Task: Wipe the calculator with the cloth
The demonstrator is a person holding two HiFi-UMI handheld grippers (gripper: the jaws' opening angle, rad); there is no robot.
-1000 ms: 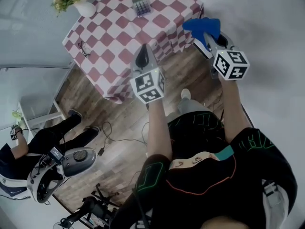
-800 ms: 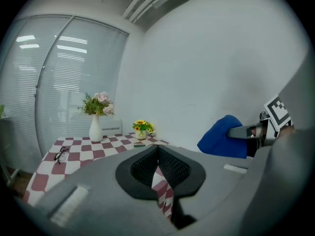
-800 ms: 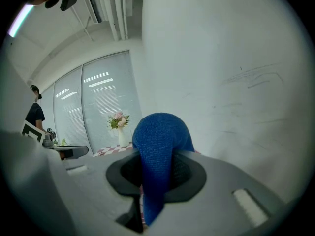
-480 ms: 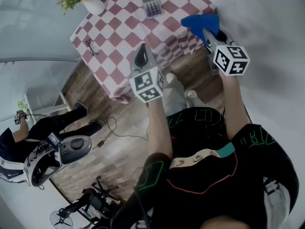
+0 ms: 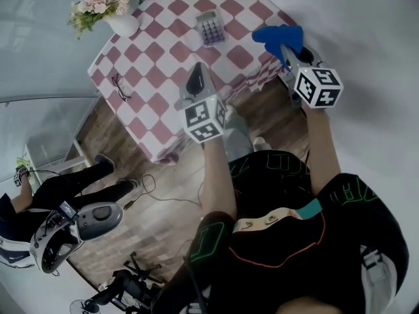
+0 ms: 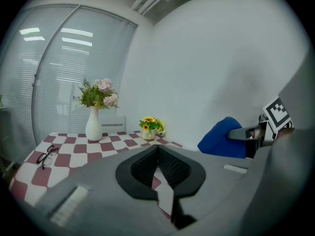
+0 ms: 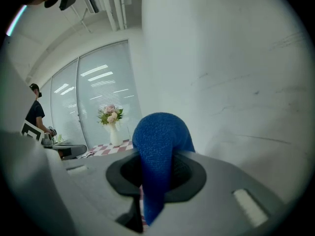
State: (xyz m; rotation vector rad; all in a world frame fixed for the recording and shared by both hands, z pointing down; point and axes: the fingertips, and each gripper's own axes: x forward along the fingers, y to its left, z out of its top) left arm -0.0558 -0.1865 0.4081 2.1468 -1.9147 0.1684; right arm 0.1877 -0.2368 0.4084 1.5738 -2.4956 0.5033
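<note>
A grey calculator [image 5: 210,28] lies on the red-and-white checked table [image 5: 163,77] near its far right side, seen in the head view. My right gripper [image 5: 283,43] hangs beside the table's right edge, shut on a blue cloth [image 5: 277,36] [image 7: 158,151] that bulges out of its jaws; the cloth also shows in the left gripper view [image 6: 225,137]. My left gripper [image 5: 195,78] is held over the table's near edge, jaws closed with nothing between them [image 6: 158,154]. Both are well short of the calculator.
A white vase of pink flowers [image 5: 114,15] [image 6: 94,117] stands at the table's far left; a small pot of yellow flowers [image 6: 150,128] sits at the back. Spectacles [image 5: 119,87] lie on the left side. A person [image 5: 39,208] sits on the wooden floor at left, cables nearby.
The view has shifted so the table sits closer beneath the grippers. Both grippers keep their hold and spacing; the cloth stays clamped in the right one.
</note>
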